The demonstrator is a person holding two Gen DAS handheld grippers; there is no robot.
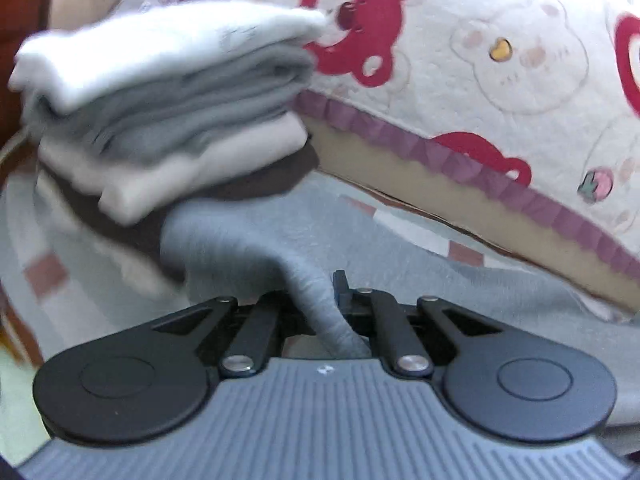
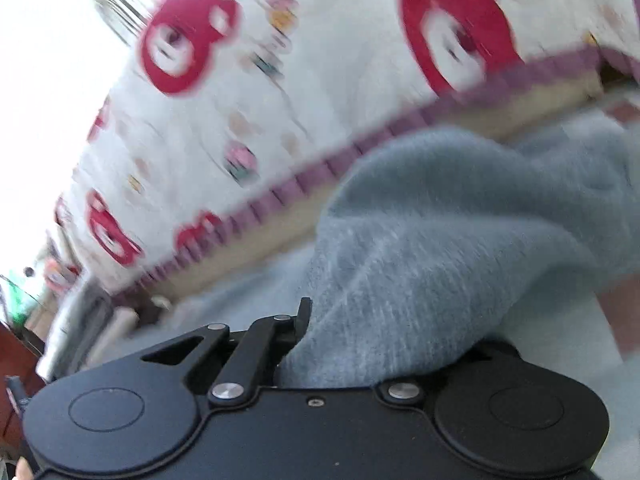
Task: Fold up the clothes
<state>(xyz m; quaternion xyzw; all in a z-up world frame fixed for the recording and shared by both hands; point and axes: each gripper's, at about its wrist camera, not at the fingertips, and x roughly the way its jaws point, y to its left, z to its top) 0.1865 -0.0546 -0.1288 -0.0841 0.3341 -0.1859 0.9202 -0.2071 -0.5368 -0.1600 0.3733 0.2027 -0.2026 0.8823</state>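
Both jaws clamped on the soft grey knit garment (image 1: 248,240), left gripper (image 1: 334,312) pinching a bunched strand beside the stack of folded grey, white and brown clothes (image 1: 168,104), right gripper (image 2: 316,344) under draped cloth; judgement: raise both evenly, keep fabric taut, clear the stack.

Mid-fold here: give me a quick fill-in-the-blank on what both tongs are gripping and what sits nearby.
1. The left tongs are shut on a bunched fold of ____ fleecy cloth.
2. The stack of folded grey, white and brown clothes lies to the ____ of that pinched fold in the left wrist view.
3. The cream quilted cover behind is printed with ____ bear heads.
4. The right tongs are ____ on the same fleecy cloth.

Missing words: grey; left; red; shut
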